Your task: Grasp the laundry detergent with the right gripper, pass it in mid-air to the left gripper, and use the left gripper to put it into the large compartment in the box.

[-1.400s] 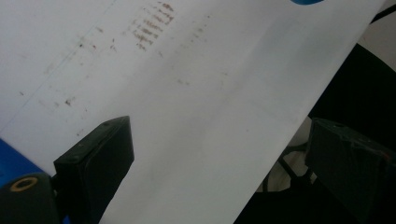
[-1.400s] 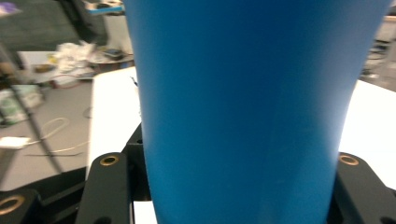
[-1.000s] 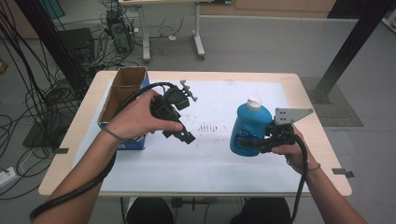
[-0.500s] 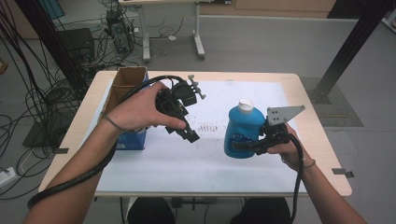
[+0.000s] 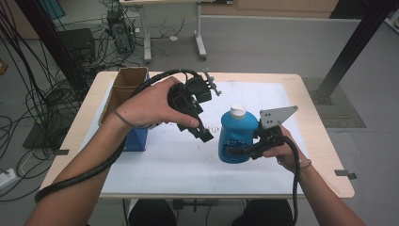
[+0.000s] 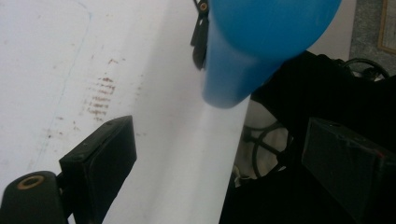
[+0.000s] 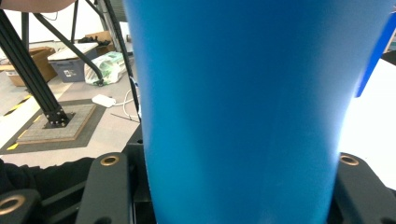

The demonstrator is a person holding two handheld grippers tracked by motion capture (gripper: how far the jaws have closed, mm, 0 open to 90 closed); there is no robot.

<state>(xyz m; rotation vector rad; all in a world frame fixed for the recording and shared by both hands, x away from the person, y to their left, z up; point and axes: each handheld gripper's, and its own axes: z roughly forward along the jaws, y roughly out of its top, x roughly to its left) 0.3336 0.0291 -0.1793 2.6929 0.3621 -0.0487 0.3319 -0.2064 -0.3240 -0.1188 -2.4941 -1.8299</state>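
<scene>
A blue bottle (image 5: pixel 236 136) with a white cap (image 5: pixel 238 111) stands upright in my right gripper (image 5: pixel 242 151), which is shut on its lower body from the right side. In the right gripper view the bottle (image 7: pixel 243 102) spans the gap between the jaws, and both press on its sides. My left gripper (image 5: pixel 203 133) hangs just left of the bottle, tilted down and to the right. Its jaws stand open with nothing between them. In the left gripper view (image 6: pixel 224 163) the bottle's rounded blue end (image 6: pixel 252 56) shows ahead, above the white sheet.
A white paper sheet (image 5: pixel 179 165) with reddish-brown marks (image 5: pixel 217 127) covers the tabletop (image 5: pixel 324 155). An open cardboard box (image 5: pixel 126 84) stands at the left edge, with a blue box (image 5: pixel 137 139) in front of it. Cables lie on the floor to the left.
My right gripper has carried the bottle left, towards the middle of the table. The left gripper has risen and shifted right, closer to the bottle.
</scene>
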